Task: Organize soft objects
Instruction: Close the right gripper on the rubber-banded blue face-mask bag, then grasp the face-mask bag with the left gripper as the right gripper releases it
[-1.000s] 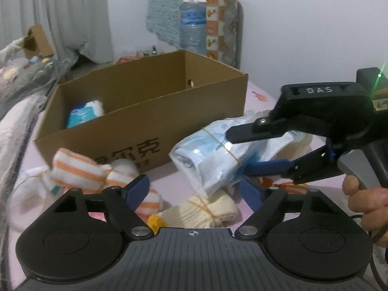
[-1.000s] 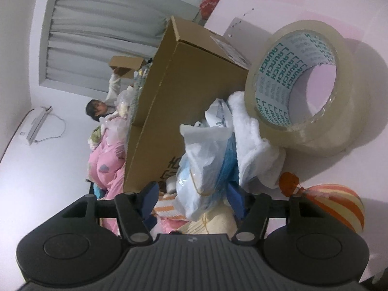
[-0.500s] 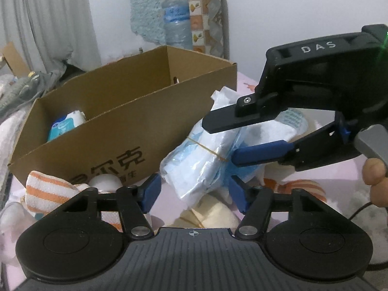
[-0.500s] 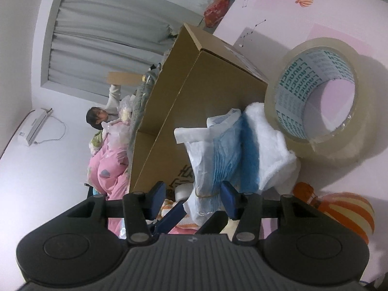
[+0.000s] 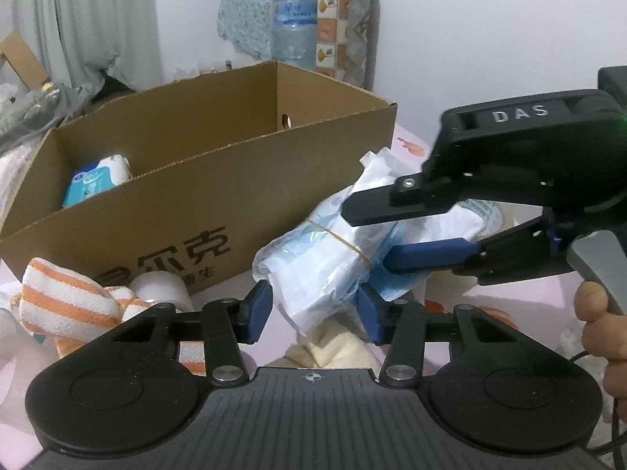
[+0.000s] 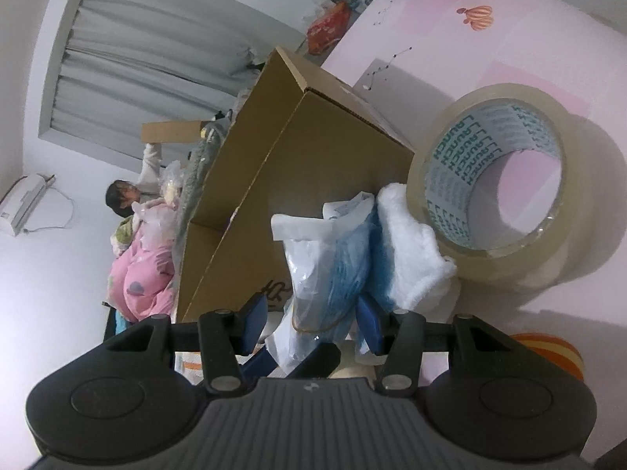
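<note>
Cream cloth lies half hidden beneath bundle.

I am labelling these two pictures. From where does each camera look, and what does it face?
Left wrist: sits on the left gripper, facing the open brown cardboard box; right gripper and a hand show.
Right wrist: sits on the right gripper, view rolled sideways, facing the clear tape roll.
Shared: the box and the plastic-wrapped blue bundle.

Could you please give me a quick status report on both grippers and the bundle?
Right gripper clamps the bagged bundle. Left gripper has just been closing around its lower end. Cardboard box close behind, open; tape roll beside the bundle.
</note>
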Tool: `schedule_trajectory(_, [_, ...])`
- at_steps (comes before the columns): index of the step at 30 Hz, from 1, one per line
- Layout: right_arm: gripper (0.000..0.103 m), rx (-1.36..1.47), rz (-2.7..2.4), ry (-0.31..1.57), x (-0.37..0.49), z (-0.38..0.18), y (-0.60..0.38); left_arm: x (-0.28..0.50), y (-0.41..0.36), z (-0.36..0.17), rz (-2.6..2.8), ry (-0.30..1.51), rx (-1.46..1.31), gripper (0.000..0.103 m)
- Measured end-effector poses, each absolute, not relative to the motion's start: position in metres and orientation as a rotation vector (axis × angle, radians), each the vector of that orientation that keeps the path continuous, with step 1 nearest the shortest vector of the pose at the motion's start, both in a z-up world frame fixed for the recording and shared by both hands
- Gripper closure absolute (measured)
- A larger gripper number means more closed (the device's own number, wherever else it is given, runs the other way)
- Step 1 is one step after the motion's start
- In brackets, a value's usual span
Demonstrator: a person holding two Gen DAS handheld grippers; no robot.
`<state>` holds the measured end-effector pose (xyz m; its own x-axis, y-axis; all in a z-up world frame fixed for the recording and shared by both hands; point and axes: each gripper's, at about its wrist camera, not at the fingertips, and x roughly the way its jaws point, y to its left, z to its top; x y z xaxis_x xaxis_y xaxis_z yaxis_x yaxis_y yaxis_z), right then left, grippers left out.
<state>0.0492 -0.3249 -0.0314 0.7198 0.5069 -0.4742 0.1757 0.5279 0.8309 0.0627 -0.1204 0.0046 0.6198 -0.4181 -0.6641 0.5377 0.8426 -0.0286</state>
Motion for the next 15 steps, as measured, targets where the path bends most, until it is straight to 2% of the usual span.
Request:
schedule_trajectory(8, [0.051,1.016,0.122,0.812,0.063,-0.033,-0.315,0.064,-0.118,-0.001,-0.588,0.742,0.137,0.055])
schedule_trajectory(9, [0.053,1.02,0.114,0.811,0.063,-0.035,-0.315,0.063,-0.118,-0.002,-0.593,0.741,0.137,0.055])
schedule_trajectory(10, [0.062,1.024,0.107,0.811,0.064,-0.037,-0.315,0.062,-0.119,-0.001,-0.597,0.739,0.137,0.055])
schedule_trajectory(11, [0.066,1.026,0.104,0.81,0.063,-0.038,-0.315,0.06,-0.119,-0.001,-0.602,0.735,0.138,0.055])
schedule_trajectory(15, [0.069,1.042,0.114,0.78,0.052,-0.038,-0.317,0.052,-0.116,0.005,-0.62,0.712,0.143,0.05])
